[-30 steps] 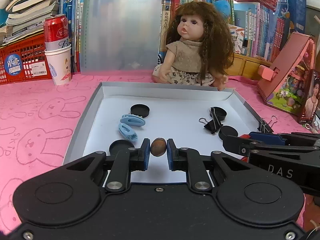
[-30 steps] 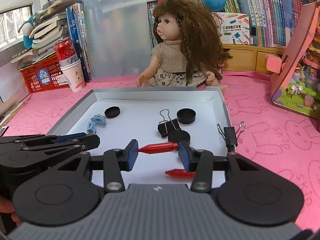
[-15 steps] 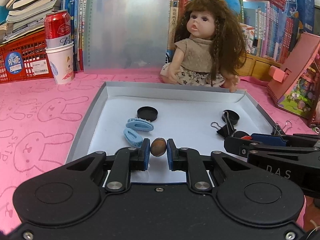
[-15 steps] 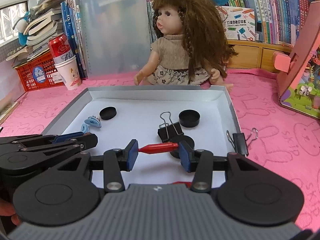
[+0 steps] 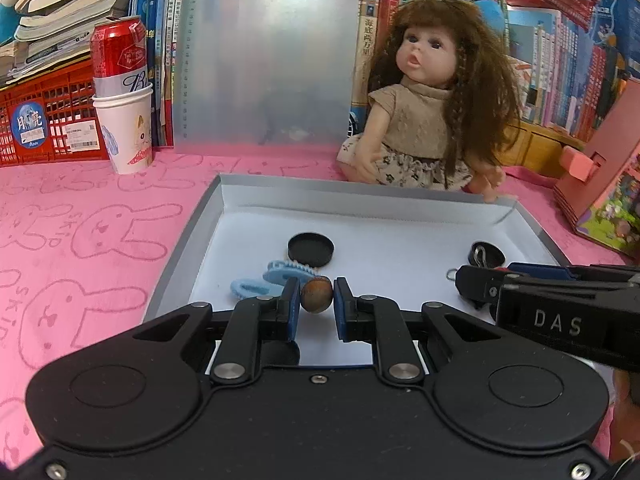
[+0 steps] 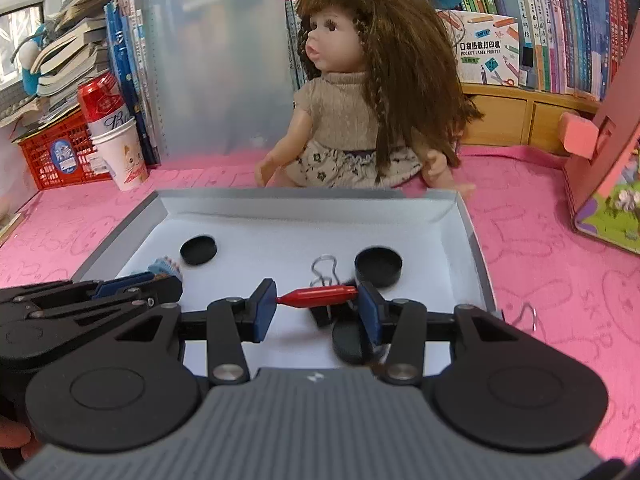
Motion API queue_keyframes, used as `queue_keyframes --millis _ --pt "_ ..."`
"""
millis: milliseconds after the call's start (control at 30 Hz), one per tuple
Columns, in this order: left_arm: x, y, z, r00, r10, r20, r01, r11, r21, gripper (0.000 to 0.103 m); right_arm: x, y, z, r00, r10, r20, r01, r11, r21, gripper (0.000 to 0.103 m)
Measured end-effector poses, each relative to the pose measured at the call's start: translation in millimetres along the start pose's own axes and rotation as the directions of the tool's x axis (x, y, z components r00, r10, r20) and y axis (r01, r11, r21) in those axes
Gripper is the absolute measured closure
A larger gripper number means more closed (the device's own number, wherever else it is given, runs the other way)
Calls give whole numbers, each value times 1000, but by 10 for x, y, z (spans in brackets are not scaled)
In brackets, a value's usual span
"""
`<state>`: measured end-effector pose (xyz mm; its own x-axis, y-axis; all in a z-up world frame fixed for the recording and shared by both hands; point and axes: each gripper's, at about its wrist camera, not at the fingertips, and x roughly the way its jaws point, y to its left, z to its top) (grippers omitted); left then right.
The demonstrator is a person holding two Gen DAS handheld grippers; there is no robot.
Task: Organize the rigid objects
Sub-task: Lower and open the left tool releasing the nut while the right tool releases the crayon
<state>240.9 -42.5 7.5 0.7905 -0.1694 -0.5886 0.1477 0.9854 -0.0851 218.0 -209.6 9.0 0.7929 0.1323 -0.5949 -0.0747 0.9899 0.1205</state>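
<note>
A long-haired doll (image 6: 360, 92) in a beige knit top sits on the pink rabbit-print cloth (image 5: 92, 236) ahead of me, backed by a frosted plastic sheet (image 5: 268, 52) leaning upright against rows of books (image 6: 560, 32). To my left, a red drink can (image 5: 118, 58) stands inside a white paper cup (image 5: 126, 132), just beside a red plastic basket (image 5: 44, 116) with loose books stacked on top. At far right, a pink cardboard toy house (image 6: 604, 152) stands on the cloth, near a low wooden drawer unit (image 6: 516, 120).
</note>
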Motion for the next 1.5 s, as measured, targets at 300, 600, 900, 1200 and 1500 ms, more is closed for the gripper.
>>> queue_keyframes --millis 300,600,900,1200,1500 --pt "95 29 50 1000 17 -1 -17 1000 5 85 89 -8 83 1000 0 -9 0 1000 2 50" --pt "79 17 29 1000 16 0 -16 1000 16 85 84 -18 62 1000 8 -11 -8 1000 16 50" --pt "-5 -3 49 1000 15 17 -15 1000 24 61 21 -23 80 1000 6 5 -6 1000 17 36" --pt "-126 41 72 1000 14 28 -14 1000 19 45 -130 -31 119 999 10 51 -11 1000 22 18" --pt "-209 24 69 999 20 40 -22 999 30 24 -217 -19 127 997 -3 72 2 1000 12 14"
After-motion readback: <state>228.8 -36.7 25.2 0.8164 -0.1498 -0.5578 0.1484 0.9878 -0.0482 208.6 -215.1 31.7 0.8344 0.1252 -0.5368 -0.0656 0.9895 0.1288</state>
